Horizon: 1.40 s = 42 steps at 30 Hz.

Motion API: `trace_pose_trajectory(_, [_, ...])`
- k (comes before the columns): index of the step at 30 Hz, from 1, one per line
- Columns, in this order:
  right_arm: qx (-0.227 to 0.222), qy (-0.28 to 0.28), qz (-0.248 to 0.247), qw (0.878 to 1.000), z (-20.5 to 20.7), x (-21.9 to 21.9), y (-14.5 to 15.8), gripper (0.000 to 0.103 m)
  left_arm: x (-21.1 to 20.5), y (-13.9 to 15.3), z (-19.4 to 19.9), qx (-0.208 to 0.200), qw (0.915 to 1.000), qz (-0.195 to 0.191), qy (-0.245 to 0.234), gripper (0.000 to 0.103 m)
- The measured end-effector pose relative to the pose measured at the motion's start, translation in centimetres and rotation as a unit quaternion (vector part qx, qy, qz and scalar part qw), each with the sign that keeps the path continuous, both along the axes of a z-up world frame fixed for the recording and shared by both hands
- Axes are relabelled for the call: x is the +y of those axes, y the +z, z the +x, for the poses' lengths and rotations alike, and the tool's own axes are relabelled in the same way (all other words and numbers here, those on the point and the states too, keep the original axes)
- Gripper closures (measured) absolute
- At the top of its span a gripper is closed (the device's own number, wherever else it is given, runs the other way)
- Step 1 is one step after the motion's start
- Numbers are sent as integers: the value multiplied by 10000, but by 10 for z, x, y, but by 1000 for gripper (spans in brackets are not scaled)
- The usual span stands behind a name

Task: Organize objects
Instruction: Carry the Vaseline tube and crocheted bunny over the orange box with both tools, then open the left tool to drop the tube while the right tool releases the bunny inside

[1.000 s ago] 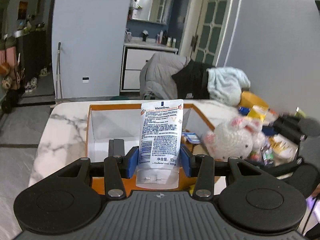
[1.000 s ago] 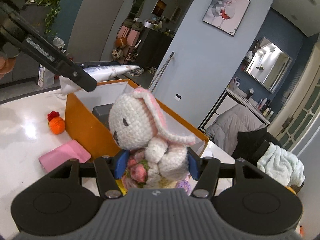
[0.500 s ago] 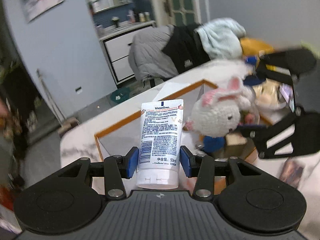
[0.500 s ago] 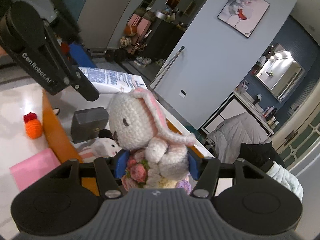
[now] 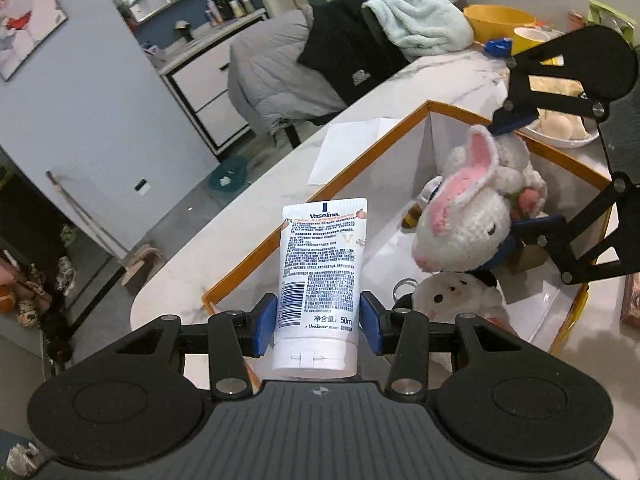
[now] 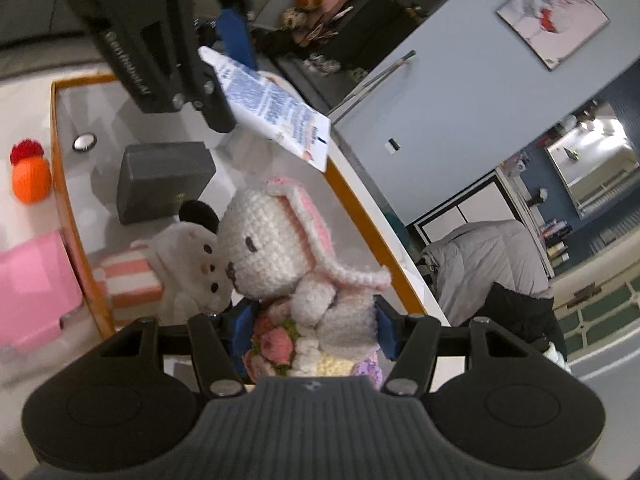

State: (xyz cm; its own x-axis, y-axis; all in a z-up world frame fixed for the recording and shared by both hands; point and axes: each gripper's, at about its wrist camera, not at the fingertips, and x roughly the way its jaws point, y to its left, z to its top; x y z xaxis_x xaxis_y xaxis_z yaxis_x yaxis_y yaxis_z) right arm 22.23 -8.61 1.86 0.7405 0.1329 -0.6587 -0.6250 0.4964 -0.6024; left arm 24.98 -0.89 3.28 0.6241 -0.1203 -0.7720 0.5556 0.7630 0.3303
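Left claw [image 5: 319, 316] clenched on a white Vaseline tube [image 5: 320, 268], right claw [image 6: 310, 330] clenched on a crochet rabbit [image 6: 280, 248], both held above the orange-rimmed box [image 5: 360, 168] on the marble bench [image 5: 256, 200], panda plush [image 6: 192, 268] inside the box

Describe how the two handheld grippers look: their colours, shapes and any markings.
Both are matte black plastic with blue finger pads. The left gripper has a ribbed body, two round discs and silver screws. The right gripper looks the same. White lettering runs along the left gripper's side in the right wrist view.
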Motion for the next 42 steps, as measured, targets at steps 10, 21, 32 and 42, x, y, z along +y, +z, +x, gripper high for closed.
trace_pose_trajectory(10, [-157,301,-511,9981,16,19,-12,41,2,-18,24,241,9997,56,20,51])
trace_pose_trajectory(21, [-226,306,-663,9971,31,50,-35,40,4,-31,35,320,9990,243,188,51])
trace_pose_trajectory(32, [-323,184,-890,9953,40,70,-50,35,13,-43,35,448,9973,473,342,50])
trace_pose_trajectory(42, [-585,-225,-653,9959,54,65,-37,34,22,-16,29,125,9987,-62,487,49])
